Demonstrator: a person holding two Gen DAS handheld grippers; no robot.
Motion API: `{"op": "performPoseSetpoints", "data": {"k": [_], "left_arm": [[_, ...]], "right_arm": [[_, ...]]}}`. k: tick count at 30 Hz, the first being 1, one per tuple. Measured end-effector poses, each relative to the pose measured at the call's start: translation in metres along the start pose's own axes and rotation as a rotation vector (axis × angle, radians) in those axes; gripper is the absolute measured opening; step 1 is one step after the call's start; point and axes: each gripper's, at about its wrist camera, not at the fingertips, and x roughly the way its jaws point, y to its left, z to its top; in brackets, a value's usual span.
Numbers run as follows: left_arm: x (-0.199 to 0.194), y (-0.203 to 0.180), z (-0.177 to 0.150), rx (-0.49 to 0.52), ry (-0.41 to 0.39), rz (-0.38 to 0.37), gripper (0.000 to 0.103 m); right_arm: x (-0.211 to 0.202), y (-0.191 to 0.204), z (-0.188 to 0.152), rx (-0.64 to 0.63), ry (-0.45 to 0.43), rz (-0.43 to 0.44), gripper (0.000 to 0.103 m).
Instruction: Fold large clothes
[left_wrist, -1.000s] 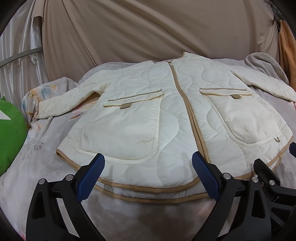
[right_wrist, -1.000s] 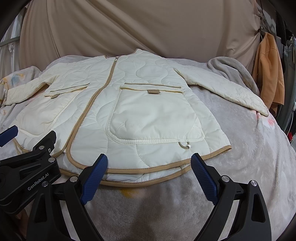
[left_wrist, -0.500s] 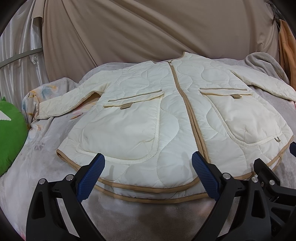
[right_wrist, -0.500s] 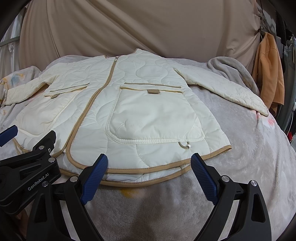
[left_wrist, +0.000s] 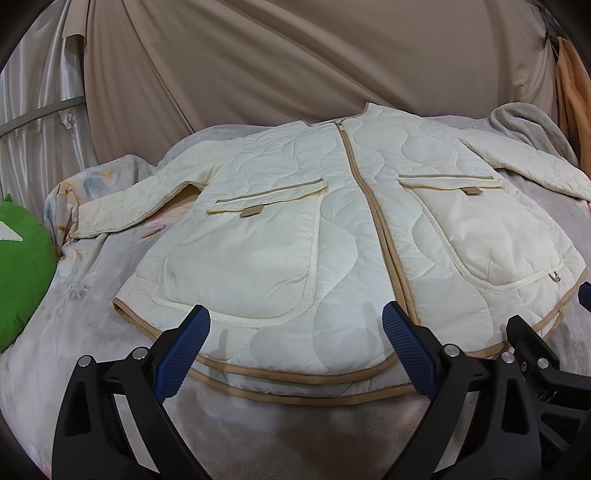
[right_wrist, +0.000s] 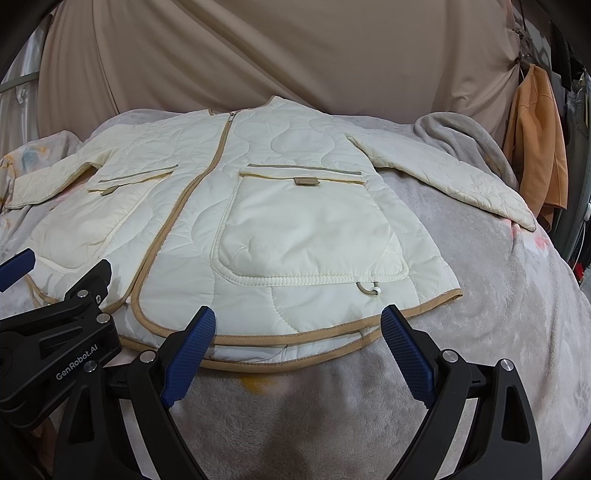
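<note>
Cream quilted jacket (left_wrist: 332, 236) lies spread flat, zipped, sleeves out, across frame centre on the blanket-covered bed (right_wrist: 498, 314); both left tongs (left_wrist: 295, 345) and right tongs (right_wrist: 297, 347) gape empty at lower frame near the hem; no fold made yet, all folding remains.

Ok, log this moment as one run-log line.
stage: pre-grasp | jacket: flat, zipped, sleeves out | left gripper: open at hem | right gripper: open at hem
</note>
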Motion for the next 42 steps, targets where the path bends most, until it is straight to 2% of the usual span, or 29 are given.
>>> {"op": "performPoseSetpoints", "data": {"k": [28, 31, 32, 35, 37, 40, 42], "left_arm": [[0.001, -0.001, 0.0, 0.001, 0.001, 0.001, 0.091], [-0.002, 0.004, 0.0, -0.014, -0.012, -0.019, 0.091], [-0.005, 0.01, 0.001, -0.034, -0.026, -0.052, 0.091], [-0.014, 0.038, 0.015, -0.113, -0.079, -0.114, 0.094], [-0.015, 0.058, 0.029, -0.141, -0.093, -0.132, 0.096], [-0.001, 0.091, 0.053, -0.19, -0.077, -0.151, 0.096], [0.016, 0.111, 0.062, -0.223, -0.05, -0.139, 0.096]], "right_arm": [[0.0, 0.001, 0.0, -0.001, 0.002, 0.0, 0.091], [0.0, -0.004, 0.001, 0.01, 0.018, 0.036, 0.09], [0.001, -0.008, 0.002, 0.017, 0.037, 0.063, 0.088], [0.004, -0.054, 0.023, 0.114, 0.088, 0.151, 0.085], [0.01, -0.105, 0.045, 0.202, 0.072, 0.157, 0.085], [0.03, -0.192, 0.076, 0.299, 0.008, 0.053, 0.085], [0.054, -0.25, 0.09, 0.373, 0.019, -0.013, 0.085]]}}
